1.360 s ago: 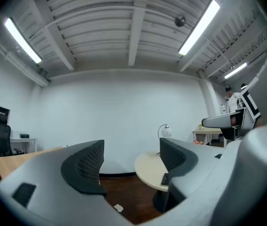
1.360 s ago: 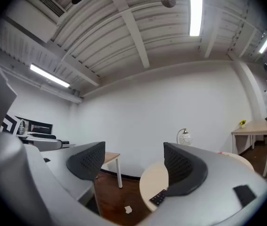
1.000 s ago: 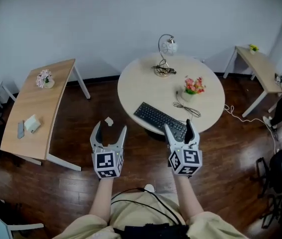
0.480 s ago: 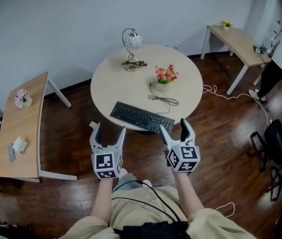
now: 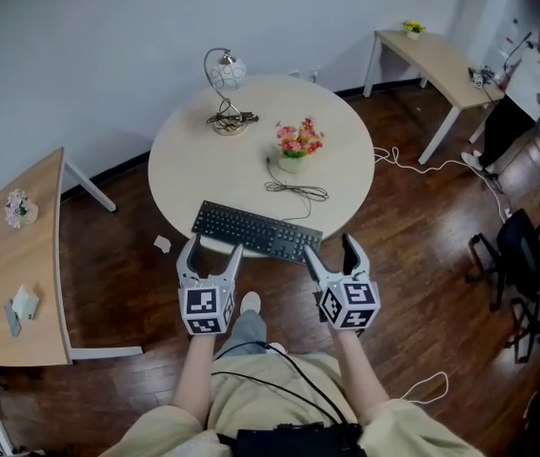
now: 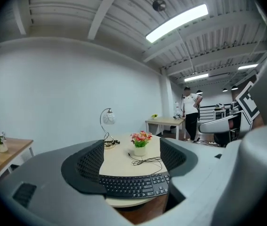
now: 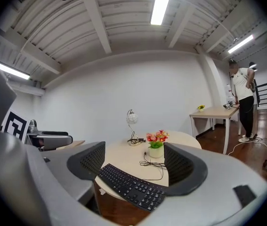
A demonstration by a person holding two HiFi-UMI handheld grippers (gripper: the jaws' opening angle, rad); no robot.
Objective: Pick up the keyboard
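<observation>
The left gripper (image 5: 212, 251) and the right gripper (image 5: 330, 249) hung with jaws spread and empty, just short of the flat black keyboard (image 5: 256, 231). It lay untouched at the near edge of the round beige table (image 5: 193, 160). Grasping and lifting were not yet done.

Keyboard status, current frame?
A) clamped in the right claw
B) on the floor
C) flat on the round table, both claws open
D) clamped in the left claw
C: the keyboard lies flat at the near edge of the round table, while the left claw and right claw both have their jaws apart and grip nothing.
</observation>
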